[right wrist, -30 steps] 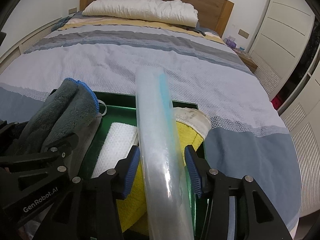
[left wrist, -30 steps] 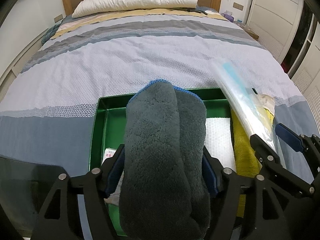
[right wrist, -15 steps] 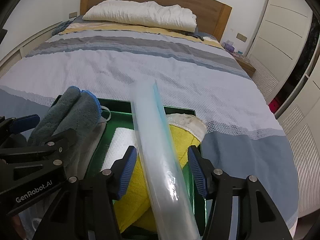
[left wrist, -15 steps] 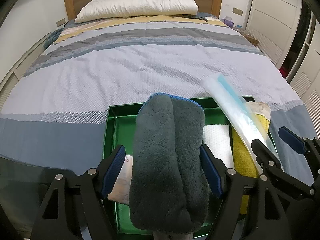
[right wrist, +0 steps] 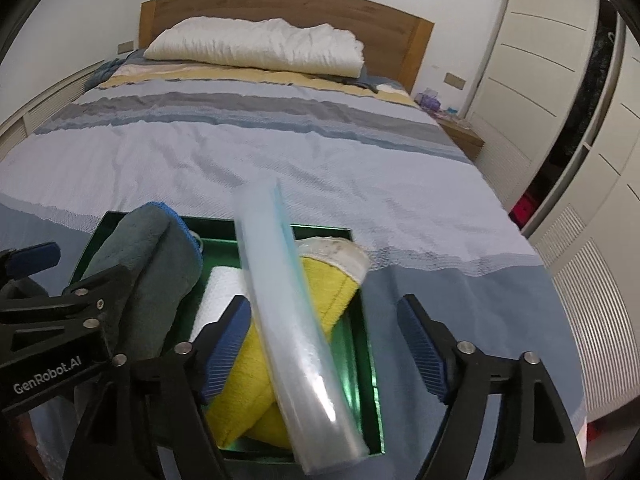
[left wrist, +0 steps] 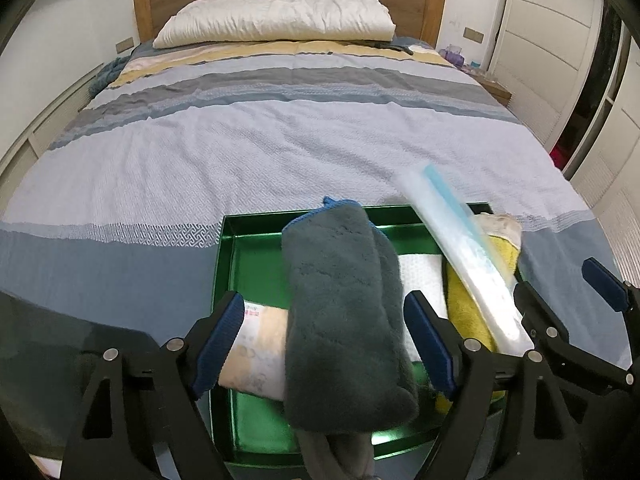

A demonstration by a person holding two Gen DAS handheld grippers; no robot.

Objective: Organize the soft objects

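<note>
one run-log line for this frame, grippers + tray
left gripper: opening, pads off grey towel | right gripper: opening, pads off clear plastic roll | green tray: holds both, on bed

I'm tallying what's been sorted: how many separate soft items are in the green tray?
5: a grey towel in the middle, a beige pack left, white cloth, yellow towel right, a clear roll across it. More may lie underneath.

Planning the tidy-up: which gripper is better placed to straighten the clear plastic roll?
Likely the right gripper: the clear plastic roll lies between its opening jaws, while the left gripper straddles the grey towel.
</note>
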